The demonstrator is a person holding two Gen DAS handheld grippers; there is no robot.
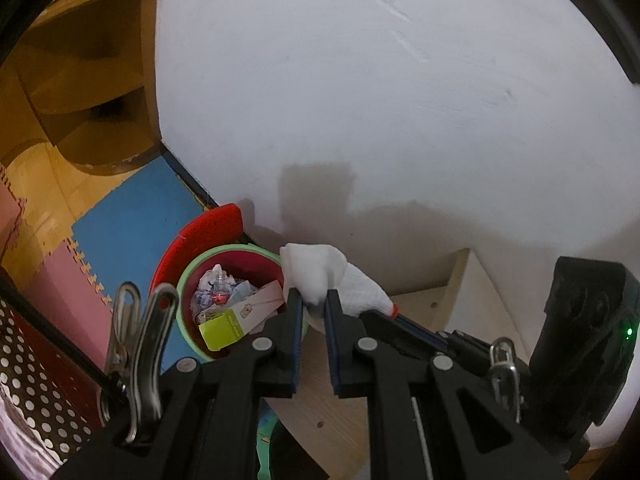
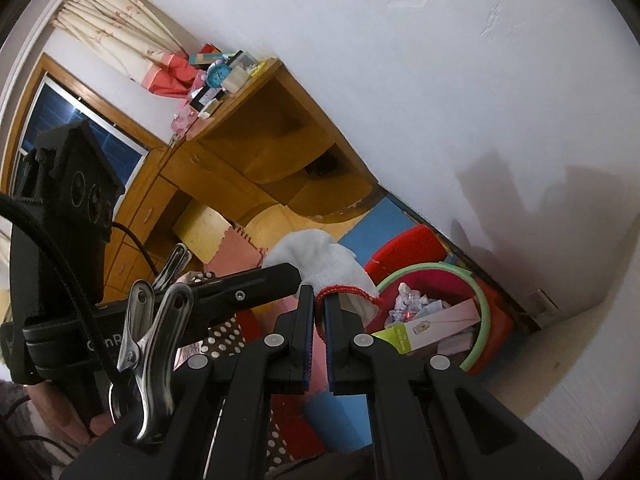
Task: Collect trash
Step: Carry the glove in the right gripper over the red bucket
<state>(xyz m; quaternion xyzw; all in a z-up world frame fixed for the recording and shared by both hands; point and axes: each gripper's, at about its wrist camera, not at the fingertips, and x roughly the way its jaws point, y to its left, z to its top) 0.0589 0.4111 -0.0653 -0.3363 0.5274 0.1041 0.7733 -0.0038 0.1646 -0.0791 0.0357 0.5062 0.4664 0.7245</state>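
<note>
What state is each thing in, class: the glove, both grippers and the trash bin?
White glove: held up beside the bin by both grippers.
Left gripper: shut on the glove's body.
Right gripper: shut on its red cuff.
Trash bin: uncovered, holding trash.

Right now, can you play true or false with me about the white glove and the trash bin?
1. Both grippers hold the white glove. True: the left gripper pinches its body, and the right gripper pinches its red-trimmed cuff.
2. The trash bin is empty. False: it holds crumpled paper, a pink carton and a lime-green box.
3. The bin has a green rim. True.
4. The glove lies inside the bin. False: it hangs between the grippers, beside the bin.
5. The floor mats are all green. False: blue and pink tiles show.
</note>
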